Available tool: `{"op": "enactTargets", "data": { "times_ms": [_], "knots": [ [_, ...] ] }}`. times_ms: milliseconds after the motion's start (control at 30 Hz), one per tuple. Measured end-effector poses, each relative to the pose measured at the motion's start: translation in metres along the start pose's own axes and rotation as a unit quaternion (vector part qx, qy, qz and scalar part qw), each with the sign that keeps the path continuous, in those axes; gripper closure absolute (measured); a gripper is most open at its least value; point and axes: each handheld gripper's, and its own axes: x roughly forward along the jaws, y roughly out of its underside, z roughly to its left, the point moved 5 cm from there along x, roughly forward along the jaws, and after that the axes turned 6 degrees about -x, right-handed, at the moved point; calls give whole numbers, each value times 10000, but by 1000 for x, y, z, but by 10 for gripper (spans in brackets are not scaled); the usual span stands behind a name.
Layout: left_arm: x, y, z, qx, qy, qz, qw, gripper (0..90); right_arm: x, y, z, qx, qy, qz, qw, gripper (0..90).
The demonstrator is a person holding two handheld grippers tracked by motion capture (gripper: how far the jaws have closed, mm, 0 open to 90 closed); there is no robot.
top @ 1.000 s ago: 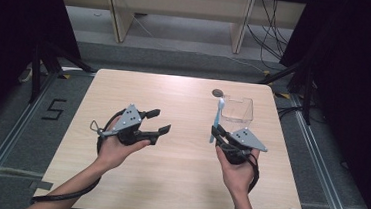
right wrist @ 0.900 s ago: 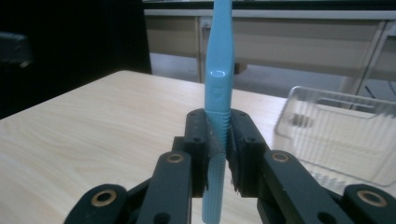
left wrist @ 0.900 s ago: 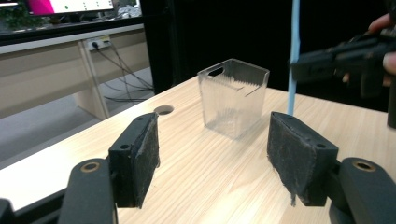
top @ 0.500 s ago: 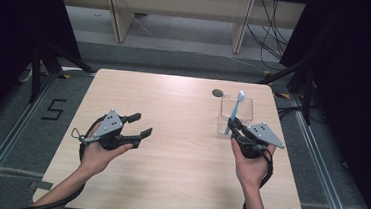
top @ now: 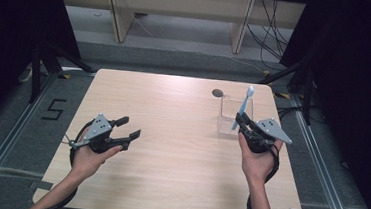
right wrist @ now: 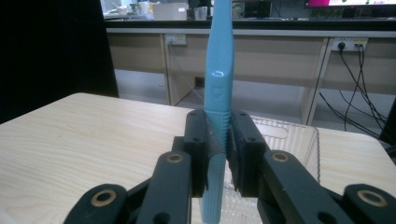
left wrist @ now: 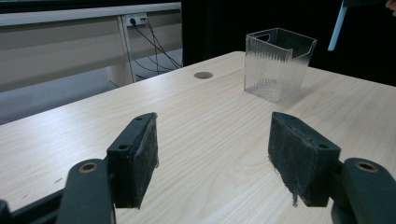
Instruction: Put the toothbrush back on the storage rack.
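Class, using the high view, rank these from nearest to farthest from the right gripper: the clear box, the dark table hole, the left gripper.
1. Clear box, just beyond the right gripper.
2. Hole, past the box.
3. Left gripper, across the table.

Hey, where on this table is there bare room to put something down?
Most of the table is bare: the whole middle between the left tool and the right tool, and the far left corner. It's crowded only at the far right, where the clear bin, the toothbrush and the right tool sit together.
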Motion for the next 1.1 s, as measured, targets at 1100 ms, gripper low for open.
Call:
{"op": "enactTargets", "data": {
  "times_ms": [1100],
  "knots": [
    [-9,29,9,-314,-221,62,9992,324,19,-17,-35,18,450,-140,9989,788]
  ]
}}
